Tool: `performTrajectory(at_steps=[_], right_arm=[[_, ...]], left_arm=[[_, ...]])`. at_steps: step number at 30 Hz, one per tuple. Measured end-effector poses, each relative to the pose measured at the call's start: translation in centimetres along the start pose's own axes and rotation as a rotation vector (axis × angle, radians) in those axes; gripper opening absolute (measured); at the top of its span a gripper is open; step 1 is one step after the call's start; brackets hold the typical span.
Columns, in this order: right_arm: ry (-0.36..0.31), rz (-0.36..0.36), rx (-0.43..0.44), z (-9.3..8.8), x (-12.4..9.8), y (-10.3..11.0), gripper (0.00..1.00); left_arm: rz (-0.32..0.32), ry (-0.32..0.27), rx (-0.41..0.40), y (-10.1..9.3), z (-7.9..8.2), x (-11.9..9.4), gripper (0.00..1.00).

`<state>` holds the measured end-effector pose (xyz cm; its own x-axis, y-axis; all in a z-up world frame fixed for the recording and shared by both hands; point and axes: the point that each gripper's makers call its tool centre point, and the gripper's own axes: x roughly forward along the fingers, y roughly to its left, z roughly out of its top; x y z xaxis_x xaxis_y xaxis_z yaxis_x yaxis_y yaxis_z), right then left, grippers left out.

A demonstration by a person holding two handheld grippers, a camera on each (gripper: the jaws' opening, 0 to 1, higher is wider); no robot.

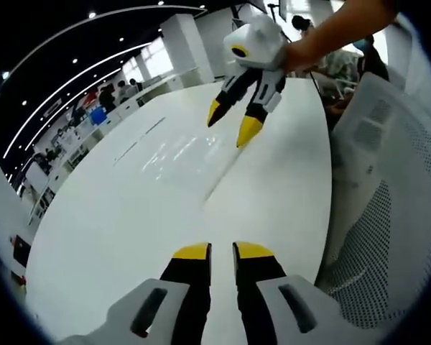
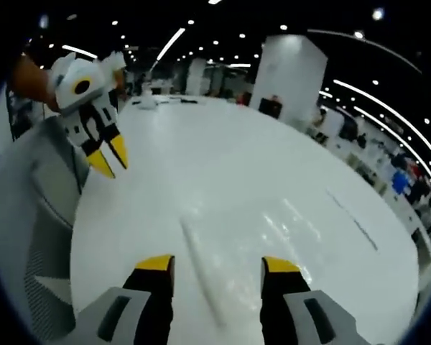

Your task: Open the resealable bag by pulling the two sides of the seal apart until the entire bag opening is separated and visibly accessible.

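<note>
A: In the left gripper view, what is seen?

B: The left gripper point(image 1: 223, 249) is seen with its 2 yellow tips held close, with a thin gap, and nothing is held. Ahead of the jaws, the clear resealable bag point(image 1: 178, 159) is laid flat on the white table point(image 1: 108, 237). The right gripper point(image 1: 233, 123) is hung just above the bag's far side, its jaws a little apart and nothing gripped.

A: And in the right gripper view?

B: The right gripper point(image 2: 219, 264) is seen with its jaws spread wide, and nothing is held. The bag point(image 2: 273, 237) is found just ahead of the tips and partly between them. Its long edge point(image 2: 201, 266) is run toward the jaws. The left gripper point(image 2: 109, 159) is hung up high, off to the left, with tips nearly shut.

A: How can the step be done well?

B: The seal has probably not been gripped yet. 1 side of the top edge should be pinched by each gripper, then pulled slowly apart. Which edge is the seal cannot be told.
</note>
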<state>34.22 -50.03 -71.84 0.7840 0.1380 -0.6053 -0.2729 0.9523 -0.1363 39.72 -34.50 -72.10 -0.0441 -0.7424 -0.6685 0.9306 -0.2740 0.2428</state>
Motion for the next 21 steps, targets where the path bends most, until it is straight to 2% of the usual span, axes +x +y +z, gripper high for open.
performTrajectory(at_steps=[2, 4, 11, 15, 20, 21], right_arm=[[-0.012, -0.012, 0.063, 0.0, -0.5, 0.1, 0.59], [-0.024, -0.015, 0.072, 0.0, -0.9, 0.4, 0.64], [-0.031, -0.028, 0.08, -0.5, -2.3, 1.7, 0.65], [-0.047, -0.048, 0.14, -0.5, -3.0, 2.1, 0.71], [-0.053, -0.071, 0.198, -1.0, -3.7, 2.5, 0.76], [-0.055, -0.082, 0.233, -1.1, -4.0, 2.6, 0.77]], left_arm=[[0.012, -0.003, -0.007, 0.2, 0.0, -0.2, 0.17], [0.019, 0.001, -0.018, 0.2, -0.2, -0.2, 0.24], [0.037, 0.019, -0.034, 0.1, -0.7, -0.2, 0.42], [0.044, 0.032, -0.089, 0.2, -0.6, 0.1, 0.59], [0.051, 0.038, -0.143, 0.4, -0.6, 0.2, 0.67], [0.052, 0.034, -0.173, 0.4, -0.6, 0.2, 0.71]])
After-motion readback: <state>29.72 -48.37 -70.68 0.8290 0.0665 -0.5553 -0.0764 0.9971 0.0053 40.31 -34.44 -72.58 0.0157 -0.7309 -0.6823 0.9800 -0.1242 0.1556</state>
